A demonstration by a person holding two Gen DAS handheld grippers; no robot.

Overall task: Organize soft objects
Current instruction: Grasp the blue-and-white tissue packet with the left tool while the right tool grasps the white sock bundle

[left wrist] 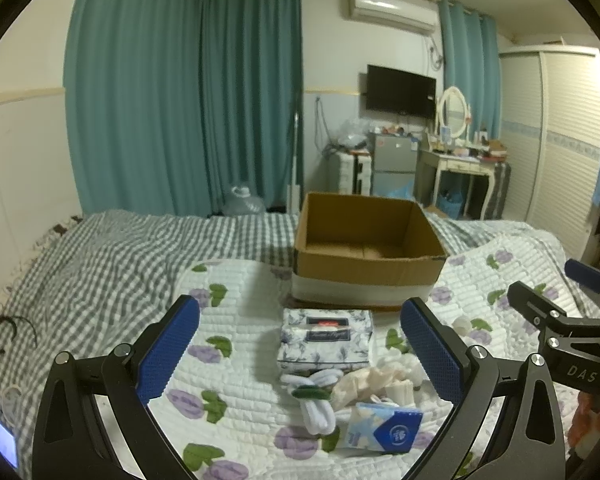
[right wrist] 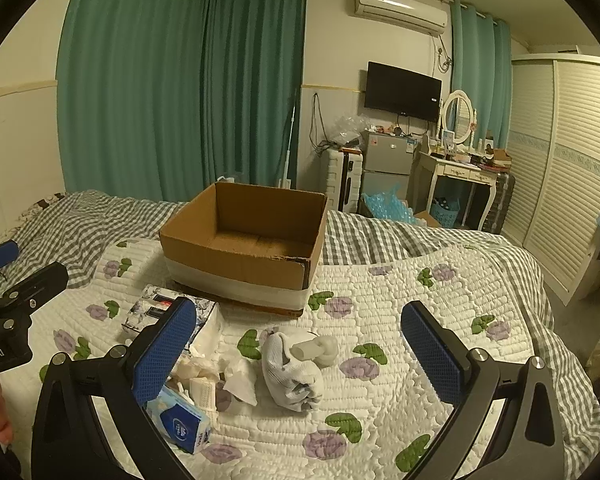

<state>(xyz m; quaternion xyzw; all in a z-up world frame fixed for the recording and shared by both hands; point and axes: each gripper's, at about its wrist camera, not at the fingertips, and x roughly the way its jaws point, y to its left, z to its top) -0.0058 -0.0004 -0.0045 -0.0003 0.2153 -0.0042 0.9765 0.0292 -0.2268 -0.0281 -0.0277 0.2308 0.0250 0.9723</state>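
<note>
Both the left claw [left wrist: 300,364] and right claw [right wrist: 299,356] gape wide, holding nothing. Between the left claw's fingers lie a floral tissue pack [left wrist: 326,340] and white socks [left wrist: 316,400] on the bed [left wrist: 100,280]. A rolled white sock [right wrist: 292,372] lies between the right claw's fingers, with the cardboard box [right wrist: 244,240] beyond.

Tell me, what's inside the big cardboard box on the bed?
Nothing that shows: the cardboard box has bare brown floor and walls inside. Its near wall hides the front strip of the floor, so that bit can't be seen.

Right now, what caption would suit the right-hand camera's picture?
Open right gripper hovering over socks and tissue packs on a flowered quilt, empty cardboard box waiting behind.
</note>
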